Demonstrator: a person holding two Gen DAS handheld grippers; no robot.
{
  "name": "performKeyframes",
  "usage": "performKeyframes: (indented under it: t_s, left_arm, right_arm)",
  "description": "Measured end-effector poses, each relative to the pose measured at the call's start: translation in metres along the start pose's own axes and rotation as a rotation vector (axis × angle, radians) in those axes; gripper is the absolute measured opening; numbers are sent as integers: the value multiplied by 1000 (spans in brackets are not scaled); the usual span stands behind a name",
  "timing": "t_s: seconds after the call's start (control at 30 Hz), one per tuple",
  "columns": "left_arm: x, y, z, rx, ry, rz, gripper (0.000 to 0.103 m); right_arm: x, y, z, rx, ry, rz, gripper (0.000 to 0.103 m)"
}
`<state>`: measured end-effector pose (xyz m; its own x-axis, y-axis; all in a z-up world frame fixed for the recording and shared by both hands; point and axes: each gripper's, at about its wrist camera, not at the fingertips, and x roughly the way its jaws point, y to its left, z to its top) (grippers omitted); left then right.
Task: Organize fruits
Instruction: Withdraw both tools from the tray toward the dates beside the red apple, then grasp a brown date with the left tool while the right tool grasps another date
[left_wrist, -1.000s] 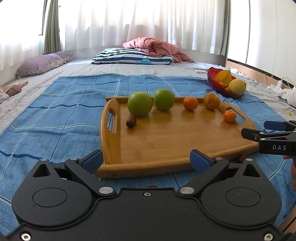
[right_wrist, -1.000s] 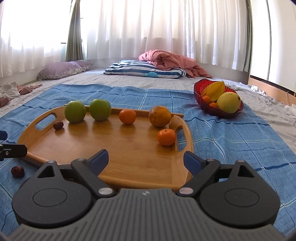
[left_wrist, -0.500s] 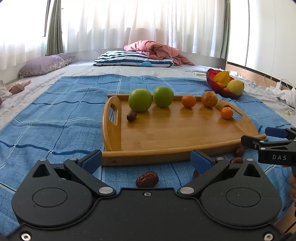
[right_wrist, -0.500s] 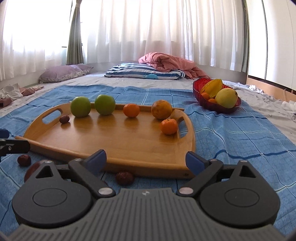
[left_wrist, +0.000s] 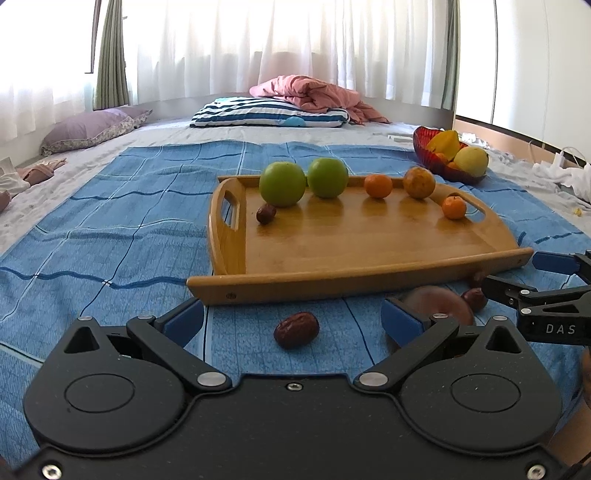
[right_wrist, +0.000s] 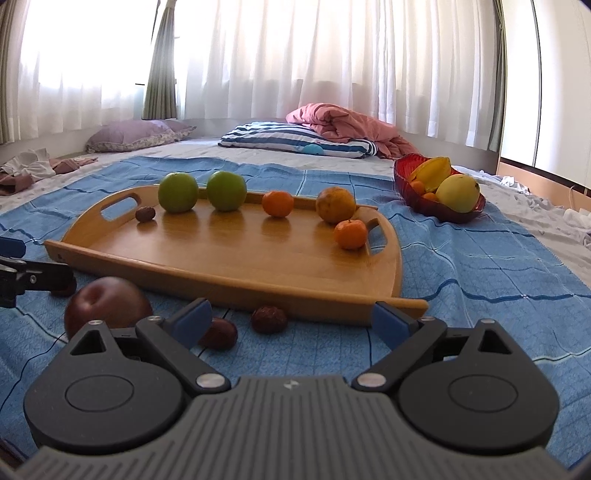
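A wooden tray (left_wrist: 354, 243) on a blue cloth holds two green apples (left_wrist: 282, 183), three oranges (left_wrist: 378, 185) and one date (left_wrist: 266, 213); it also shows in the right wrist view (right_wrist: 229, 258). In front of the tray lie loose dates (left_wrist: 296, 329) (right_wrist: 269, 319) and a dark red apple (right_wrist: 107, 306), also seen behind the left finger (left_wrist: 436, 302). My left gripper (left_wrist: 291, 321) is open and empty above a date. My right gripper (right_wrist: 291, 317) is open and empty near the dates.
A red bowl (right_wrist: 413, 195) with yellow fruit stands at the back right on the cloth. Pillows (right_wrist: 295, 142) and a pink blanket (right_wrist: 347, 125) lie far back. The blue cloth (left_wrist: 110, 229) spreads left of the tray.
Both grippers have drawn back from the tray. The loose dates and the red apple in front of it have come into view.
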<state>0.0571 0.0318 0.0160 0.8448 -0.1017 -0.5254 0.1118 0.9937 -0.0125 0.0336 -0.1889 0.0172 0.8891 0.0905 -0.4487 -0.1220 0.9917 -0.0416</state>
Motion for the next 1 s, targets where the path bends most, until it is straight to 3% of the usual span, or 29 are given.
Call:
performKeyframes:
  t_s: [0.37,0.53,0.7,1.0]
  left_arm:
    - [1,-3,-6,-22,18,-3,96]
    - [4,-6,-9,-28,35,-8,83]
    - [9,-7,-10,-46,69,-7,72]
    - [12,-10,-12,-60,78,15,66]
  right_arm:
    - [-4,11,-11,5,3,19,99]
    - [-4,19,-14,-14,1,19,97]
    - [-2,26,-15,-14,4,36,87]
    - [0,35,-16,6,9,56,75]
